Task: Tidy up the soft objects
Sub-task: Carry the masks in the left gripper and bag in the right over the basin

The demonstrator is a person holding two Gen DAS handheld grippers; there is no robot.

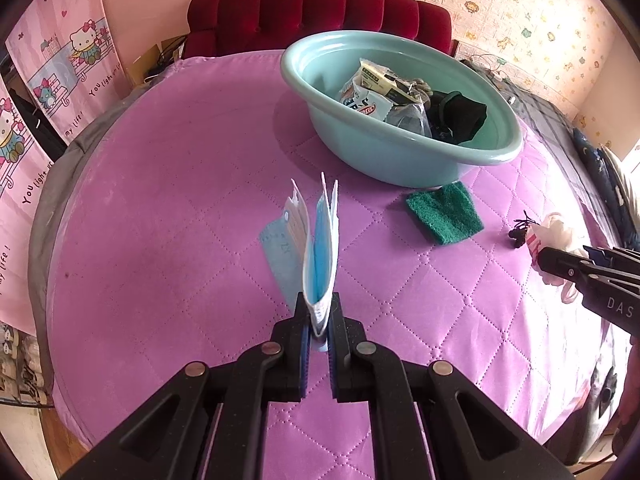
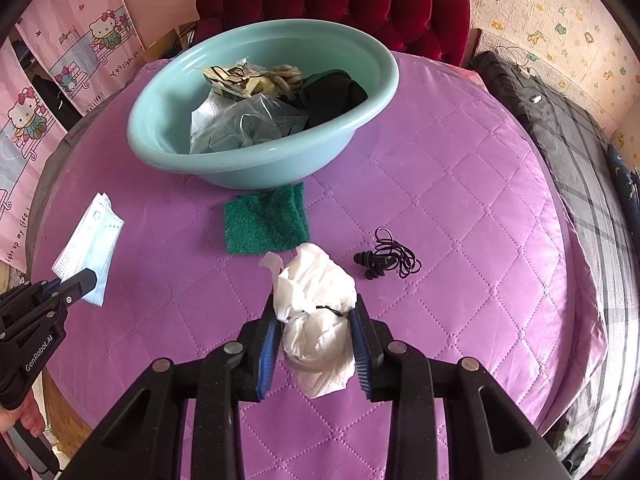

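Note:
My left gripper (image 1: pixel 319 312) is shut on a blue and white face mask (image 1: pixel 320 248), which stands up from its jaws above the purple quilt; in the right wrist view the same mask (image 2: pixel 90 252) shows at the far left in that gripper (image 2: pixel 82 282). My right gripper (image 2: pixel 316 320) is shut on a crumpled white plastic bag (image 2: pixel 316 312); the left wrist view shows this bag (image 1: pixel 554 236) at the right edge. A teal basin (image 1: pixel 400 156) (image 2: pixel 256 168) holds packets, clear plastic and dark cloth. A green scouring pad (image 2: pixel 266 220) (image 1: pixel 444 214) lies in front of it.
Black corded earplugs (image 2: pixel 386 262) (image 1: pixel 520 232) lie on the purple quilt (image 2: pixel 440 184) right of the pad. A red tufted headboard (image 2: pixel 332 4) stands behind the basin. A grey checked blanket (image 2: pixel 568 152) runs along the right edge. Pink cartoon curtains (image 1: pixel 60 80) hang at left.

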